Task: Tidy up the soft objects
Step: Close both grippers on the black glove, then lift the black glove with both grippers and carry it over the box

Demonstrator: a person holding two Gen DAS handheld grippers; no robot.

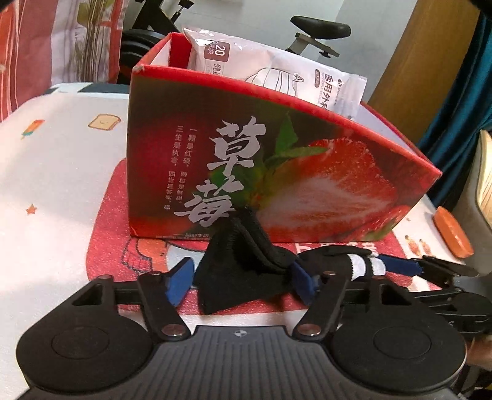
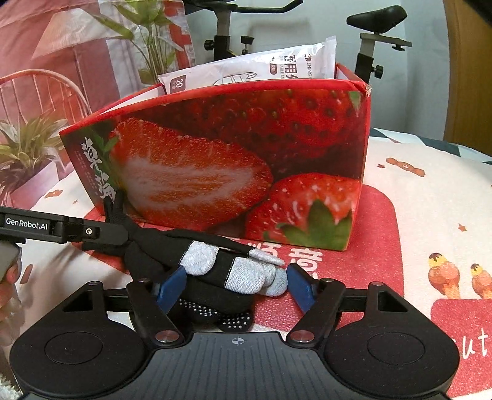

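A black glove [image 1: 246, 264] with grey fingertips lies on a red mat in front of the strawberry-printed box [image 1: 276, 172]. My left gripper [image 1: 243, 283] is shut on its bunched black cuff, which stands up against the box wall. In the right wrist view my right gripper [image 2: 235, 286] is shut on the grey finger end of the same glove [image 2: 221, 270], its blue pads touching both sides. The left gripper's black body [image 2: 77, 230] comes in from the left there. The box [image 2: 246, 154] holds white mask packets [image 2: 261, 67] that stick up above its rim.
The red foam mat [image 1: 107, 246] lies on a white patterned cloth. An orange flat object [image 1: 452, 237] sits at the table's right edge. An exercise bike saddle [image 1: 319, 29] stands behind the box. A person's hand [image 2: 9, 277] shows at the far left.
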